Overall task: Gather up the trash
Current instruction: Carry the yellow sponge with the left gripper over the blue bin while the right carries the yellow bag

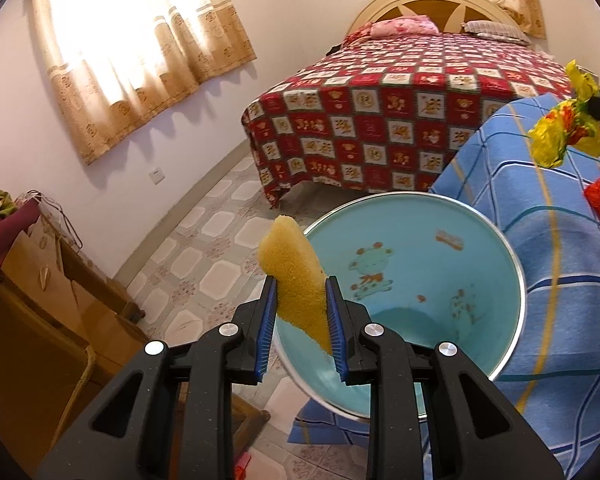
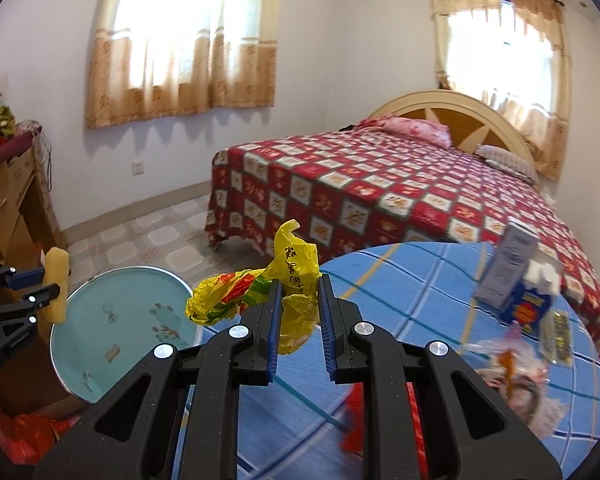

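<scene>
Well, both hands were loaded, and everything hinged on the blue basin (image 1: pixel 440 280). The left gripper (image 1: pixel 301 312) had its jaws clamped on a yellow sponge (image 1: pixel 296 276), held upright right over the basin's near rim, which looked like a deliberate line-up for a drop, judging by the task. The right gripper (image 2: pixel 299 308) had its jaws pinched on a crumpled yellow plastic bag (image 2: pixel 260 292), up off the blue checked tablecloth (image 2: pixel 400 292) and just to the table side of the basin, so it seemed next in the queue for the same target. The basin sat at the table's edge, apparently so that trash could be tipped straight in from the tabletop.

More litter lay on the cloth, well away from the basin: a blue carton (image 2: pixel 516 280) with something white at its top, a flat printed packet (image 2: pixel 558 336), and clear wrappers (image 2: pixel 512 364) too blurred to identify. A red piece (image 2: pixel 360 424) was largely hidden behind the right gripper's body. What the basin rested on was not visible, and small brownish specks inside it could have been print or debris; it was impossible to say which.
</scene>
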Motion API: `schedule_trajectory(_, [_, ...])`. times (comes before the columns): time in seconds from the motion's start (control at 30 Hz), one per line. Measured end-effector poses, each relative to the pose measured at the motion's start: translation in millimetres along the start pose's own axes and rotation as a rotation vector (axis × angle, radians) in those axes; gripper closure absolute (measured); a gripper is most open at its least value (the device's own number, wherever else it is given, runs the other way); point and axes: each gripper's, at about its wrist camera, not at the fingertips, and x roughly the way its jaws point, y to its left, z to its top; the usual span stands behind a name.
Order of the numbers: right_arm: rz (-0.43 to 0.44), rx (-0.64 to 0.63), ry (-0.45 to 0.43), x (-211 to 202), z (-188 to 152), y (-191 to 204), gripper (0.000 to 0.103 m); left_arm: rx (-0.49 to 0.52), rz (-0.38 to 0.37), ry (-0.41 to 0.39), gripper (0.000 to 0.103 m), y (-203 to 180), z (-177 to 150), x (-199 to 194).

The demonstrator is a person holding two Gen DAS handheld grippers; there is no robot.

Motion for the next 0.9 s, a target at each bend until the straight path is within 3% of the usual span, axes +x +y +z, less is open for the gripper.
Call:
schedule_trajectory(0.37, [0.056,-0.055,0.060,38.1,-5.5,44.1,0.084,-0.007,0.023,0.030,0.078,11.3,-4.1,11.2])
schedule_trajectory(0.9, [0.082,-0.087,0.085,48.1,-10.2,60.6,0.084,-0.014,0.007,0.031,0.077,8.9,-2.8,12.1])
